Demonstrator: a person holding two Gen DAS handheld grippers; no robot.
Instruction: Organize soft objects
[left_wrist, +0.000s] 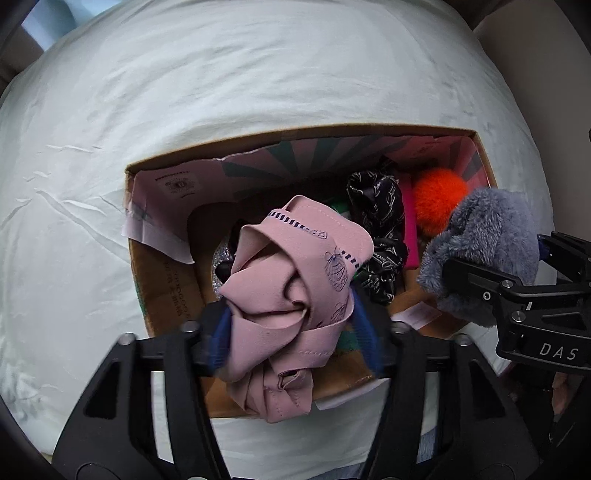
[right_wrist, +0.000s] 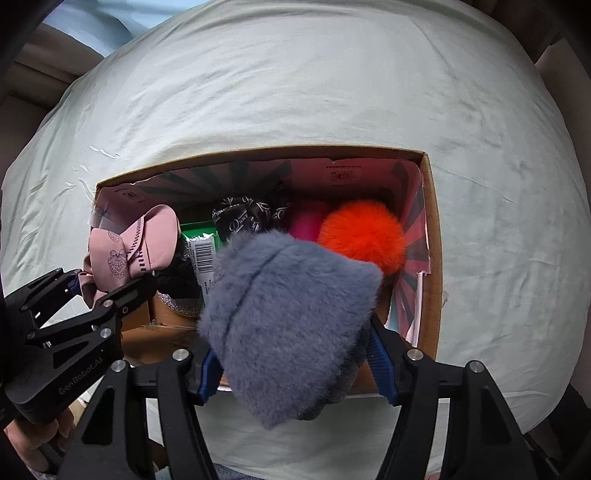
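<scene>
My left gripper (left_wrist: 291, 332) is shut on a bunched pink cloth (left_wrist: 295, 280) with dark printed marks, held over the near left part of an open cardboard box (left_wrist: 162, 306). My right gripper (right_wrist: 295, 354) is shut on a grey fluffy item (right_wrist: 288, 317), held over the box's near right side (right_wrist: 432, 258). The grey item also shows in the left wrist view (left_wrist: 484, 243), and the pink cloth in the right wrist view (right_wrist: 129, 247). Inside the box lie an orange pompom (right_wrist: 362, 236), a black printed scrunchie (right_wrist: 247, 218), a magenta item (right_wrist: 306, 225) and a green packet (right_wrist: 199, 240).
The box sits on a pale wrinkled bed sheet (left_wrist: 258, 74) that spreads on all sides. A silver glittery item (right_wrist: 181, 304) lies low in the box. A person's hand (right_wrist: 33, 439) holds the left gripper's body.
</scene>
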